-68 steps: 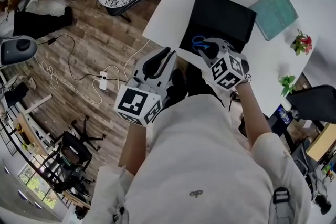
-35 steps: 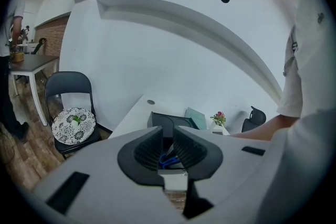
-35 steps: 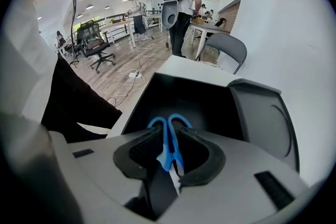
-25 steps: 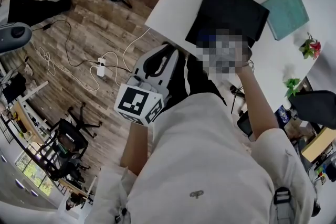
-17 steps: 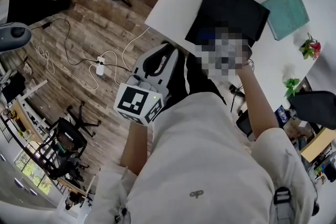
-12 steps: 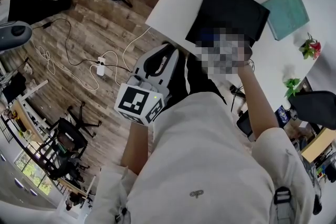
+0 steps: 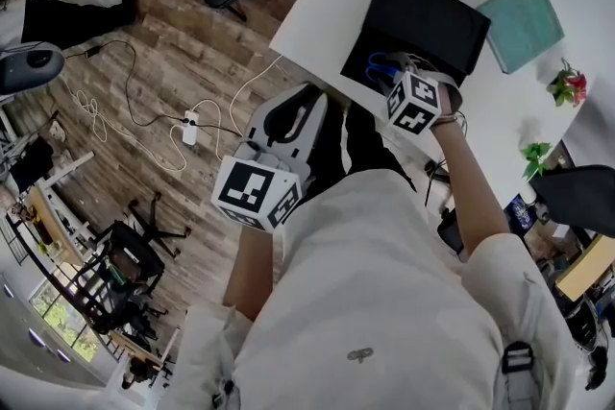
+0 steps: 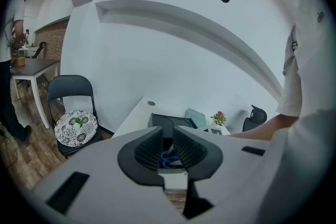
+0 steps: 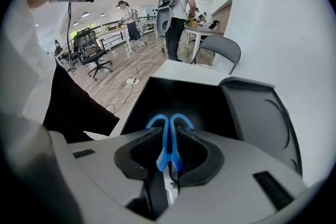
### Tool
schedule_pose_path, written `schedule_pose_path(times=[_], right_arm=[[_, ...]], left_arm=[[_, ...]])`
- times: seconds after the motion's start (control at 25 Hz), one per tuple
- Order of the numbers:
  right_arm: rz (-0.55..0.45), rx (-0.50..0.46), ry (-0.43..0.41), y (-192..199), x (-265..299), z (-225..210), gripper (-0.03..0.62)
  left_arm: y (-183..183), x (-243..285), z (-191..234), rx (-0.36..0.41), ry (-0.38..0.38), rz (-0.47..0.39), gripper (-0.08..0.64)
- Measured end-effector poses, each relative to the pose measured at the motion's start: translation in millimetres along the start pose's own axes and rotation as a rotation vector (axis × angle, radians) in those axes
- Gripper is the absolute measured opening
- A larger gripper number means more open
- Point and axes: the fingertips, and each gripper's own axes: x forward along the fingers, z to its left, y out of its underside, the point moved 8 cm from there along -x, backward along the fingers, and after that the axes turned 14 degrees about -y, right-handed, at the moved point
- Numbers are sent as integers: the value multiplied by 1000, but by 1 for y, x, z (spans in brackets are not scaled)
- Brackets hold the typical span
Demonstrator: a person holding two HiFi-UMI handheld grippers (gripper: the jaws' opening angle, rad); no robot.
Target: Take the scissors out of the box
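Head view: on the white worktop stands the open black box. The right tongs reach down into its near end, right at the blue scissors. The left tongs hang off the worktop's edge, well apart from both.

Left gripper view: the left tongs are released, a narrow gap between the pads and nothing in it.

Right gripper view: the right tongs are closing on the scissors. Both pads touch the blue handle shanks, the loops lie beyond the tips over the box, and the blade points back toward the camera.
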Motion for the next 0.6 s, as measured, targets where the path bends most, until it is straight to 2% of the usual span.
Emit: schedule_pose_path(times=[0.6], right_arm=[[-131,64,78,-10,-41,3,94]], left_arm=[[-13,-4,-16,58,41,-34,69]])
